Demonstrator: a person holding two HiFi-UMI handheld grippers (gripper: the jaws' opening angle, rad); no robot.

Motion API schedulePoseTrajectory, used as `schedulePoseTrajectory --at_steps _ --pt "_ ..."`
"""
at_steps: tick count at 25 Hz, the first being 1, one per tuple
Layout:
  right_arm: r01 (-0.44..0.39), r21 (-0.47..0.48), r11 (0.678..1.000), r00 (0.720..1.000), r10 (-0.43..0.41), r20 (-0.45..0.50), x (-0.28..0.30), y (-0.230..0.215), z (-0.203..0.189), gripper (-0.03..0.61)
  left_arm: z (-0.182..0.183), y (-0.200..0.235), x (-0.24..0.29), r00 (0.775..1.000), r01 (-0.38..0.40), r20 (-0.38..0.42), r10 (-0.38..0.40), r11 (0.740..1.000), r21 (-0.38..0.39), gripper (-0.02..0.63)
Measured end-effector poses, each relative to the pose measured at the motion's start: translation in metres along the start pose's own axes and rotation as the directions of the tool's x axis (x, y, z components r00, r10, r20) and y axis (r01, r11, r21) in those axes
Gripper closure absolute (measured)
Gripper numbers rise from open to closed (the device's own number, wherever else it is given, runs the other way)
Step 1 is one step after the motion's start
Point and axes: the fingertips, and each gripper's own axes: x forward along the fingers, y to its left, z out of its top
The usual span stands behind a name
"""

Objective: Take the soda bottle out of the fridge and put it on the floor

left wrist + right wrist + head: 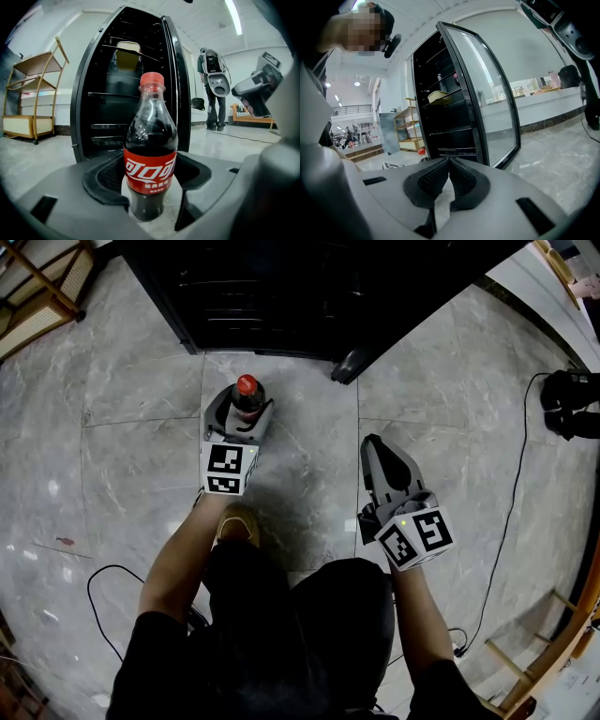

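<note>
I log the soda bottle (pixel 150 154) as near-black liquid with a red cap and a red label with white lettering. Fridge (pixel 281 287): black throughout. Floor (pixel 131 437): pale grey marbled tiles. Left gripper (pixel 241 401) and right gripper (pixel 372 442): grey shells, black dimpled pads, white cubes bearing black square markers.

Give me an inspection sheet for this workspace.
Surface: grey tiled floor.
Job's things: soda bottle upright, capped, outside the black fridge; fridge door open.
Clutter: dark objects at the right edge.
Grippers: left gripper closed on the bottle; right gripper shut, empty.
Cables: black cable on the floor at right; another cable lower left.
Surroundings: wooden shelf rack; person standing beyond the fridge.
</note>
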Motion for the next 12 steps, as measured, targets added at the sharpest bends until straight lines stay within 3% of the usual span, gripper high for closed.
schedulePoseTrajectory --at_steps 12 --pt "0.001 0.018 1.000 1.000 -0.001 0.003 -0.0037 0.0018 -0.0057 0.554 -0.0054 0.0006 -0.0027 1.000 -0.010 -0.015 0.010 1.000 -0.017 0.302"
